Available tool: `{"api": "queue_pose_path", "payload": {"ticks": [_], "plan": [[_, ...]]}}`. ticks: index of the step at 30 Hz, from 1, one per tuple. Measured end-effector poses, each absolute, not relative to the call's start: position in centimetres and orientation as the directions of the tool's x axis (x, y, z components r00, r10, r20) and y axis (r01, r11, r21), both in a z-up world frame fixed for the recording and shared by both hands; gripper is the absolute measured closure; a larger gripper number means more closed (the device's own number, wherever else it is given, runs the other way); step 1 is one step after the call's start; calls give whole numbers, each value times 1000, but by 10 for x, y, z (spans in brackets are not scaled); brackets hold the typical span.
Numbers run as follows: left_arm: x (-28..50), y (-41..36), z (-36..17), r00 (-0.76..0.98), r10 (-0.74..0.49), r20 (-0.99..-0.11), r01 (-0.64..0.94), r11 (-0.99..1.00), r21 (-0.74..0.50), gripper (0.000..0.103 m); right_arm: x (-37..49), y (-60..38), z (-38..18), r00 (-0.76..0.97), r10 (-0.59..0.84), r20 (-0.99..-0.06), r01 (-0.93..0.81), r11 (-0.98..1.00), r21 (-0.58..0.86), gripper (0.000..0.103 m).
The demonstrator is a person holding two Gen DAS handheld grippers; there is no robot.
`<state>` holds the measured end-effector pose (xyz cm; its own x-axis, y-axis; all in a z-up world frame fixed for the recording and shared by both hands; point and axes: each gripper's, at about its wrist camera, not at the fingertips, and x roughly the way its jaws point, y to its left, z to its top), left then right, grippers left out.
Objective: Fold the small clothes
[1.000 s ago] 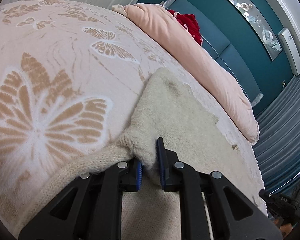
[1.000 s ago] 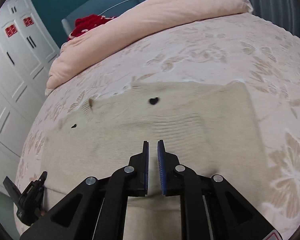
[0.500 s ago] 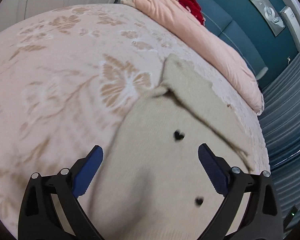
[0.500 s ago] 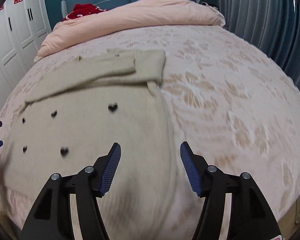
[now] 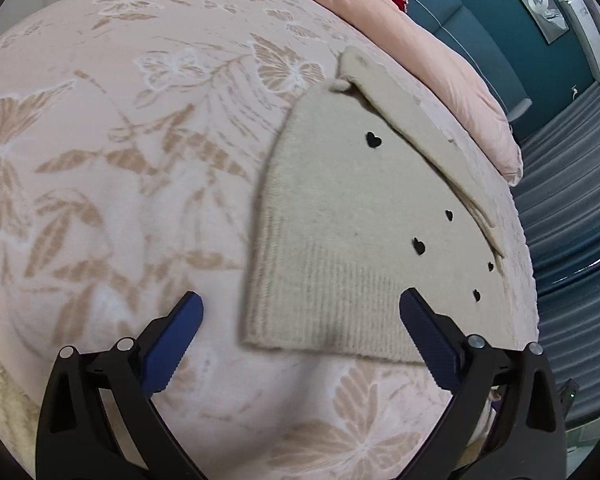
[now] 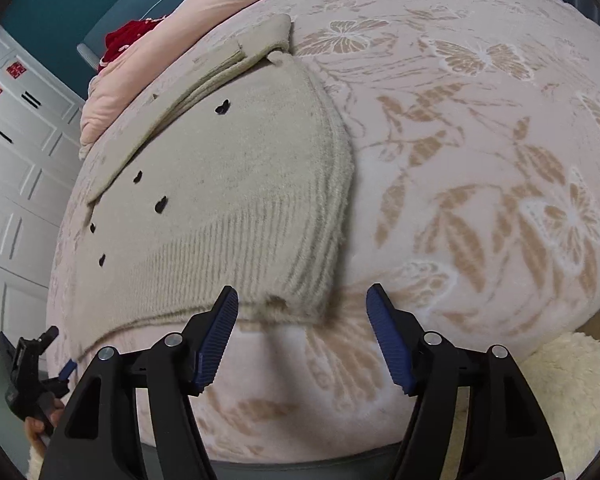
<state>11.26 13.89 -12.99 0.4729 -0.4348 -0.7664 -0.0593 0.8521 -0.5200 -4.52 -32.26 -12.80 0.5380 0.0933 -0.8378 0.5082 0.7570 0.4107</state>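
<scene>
Now both tools, the left tool (image 5: 300, 320) and right tool (image 6: 302, 312), have just spread wide and hold nothing, so regrasping the sweater (image 5: 340, 220) hem off-centre could skew or undo the sleeve fold (image 6: 220, 68).

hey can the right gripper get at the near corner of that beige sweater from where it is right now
Probably yes. The right gripper is open with nothing between its pads, which have just been spreading, and the beige sweater has its ribbed hem corner lying flat on the bedspread just ahead of the fingertips, with nothing on top.

We see a sweater (image 5: 340, 240) lying flat on the bedspread (image 5: 120, 160) at centre right, a duvet (image 5: 420, 48) behind it.
</scene>
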Motion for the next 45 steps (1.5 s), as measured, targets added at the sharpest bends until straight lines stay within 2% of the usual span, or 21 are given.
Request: {"api": "queue_pose_path", "payload": {"ticks": [5, 8, 9, 10, 11, 12, 14, 17, 21, 25, 31, 34, 39, 42, 45], "plan": [[134, 133, -135, 512, -416, -751, -128, 828, -546, 5, -15, -319, -130, 575, 127, -808, 502, 725, 471, 31], [144, 132, -136, 520, -408, -750, -159, 817, -554, 5, -2, -318, -131, 586, 120, -801, 502, 723, 475, 33], [145, 131, -135, 518, -413, -749, -152, 818, -555, 13, 0, -318, -131, 587, 109, -802, 501, 729, 467, 39], [147, 130, -133, 512, -423, -747, -130, 822, -555, 49, 1, -317, -130, 584, 93, -806, 504, 737, 450, 61], [151, 128, -134, 482, -450, -752, -104, 822, -560, 71, 4, -318, -130, 571, 95, -816, 507, 741, 441, 91], [153, 127, -135, 451, -471, -758, -99, 818, -567, 96, 5, -319, -132, 562, 118, -819, 506, 734, 453, 90], [150, 132, -131, 452, -496, -741, -114, 792, -600, 95, -1, -323, -125, 600, 133, -789, 502, 705, 501, 92], [137, 140, -111, 470, -498, -729, -95, 792, -603, 96, -10, -311, -91, 646, 41, -763, 444, 792, 419, 93], [114, 147, -81, 457, -525, -718, -26, 799, -601, 98, -34, -301, -57, 674, 50, -737, 376, 835, 401, 94], [69, 156, -57, 425, -520, -741, 47, 830, -556, 98, -74, -295, -44, 629, 76, -773, 315, 885, 343, 94], [-28, 181, -50, 295, -526, -798, 125, 849, -513, 98, -168, -279, -50, 452, 217, -865, 132, 943, 306, 94], [-76, 192, -36, 234, -556, -797, 152, 831, -535, 98, -215, -275, -42, 375, 304, -876, 64, 934, 352, 94], [-102, 191, 11, 268, -563, -782, 209, 826, -523, 98, -242, -280, 4, 479, 366, -798, 40, 899, 437, 94], [-62, 173, 42, 374, -590, -715, 284, 807, -518, 97, -206, -305, 35, 635, 352, -688, 40, 874, 484, 93], [5, 139, 51, 500, -541, -676, 322, 841, -435, 97, -138, -341, 41, 758, 307, -575, 80, 832, 549, 91]]}}
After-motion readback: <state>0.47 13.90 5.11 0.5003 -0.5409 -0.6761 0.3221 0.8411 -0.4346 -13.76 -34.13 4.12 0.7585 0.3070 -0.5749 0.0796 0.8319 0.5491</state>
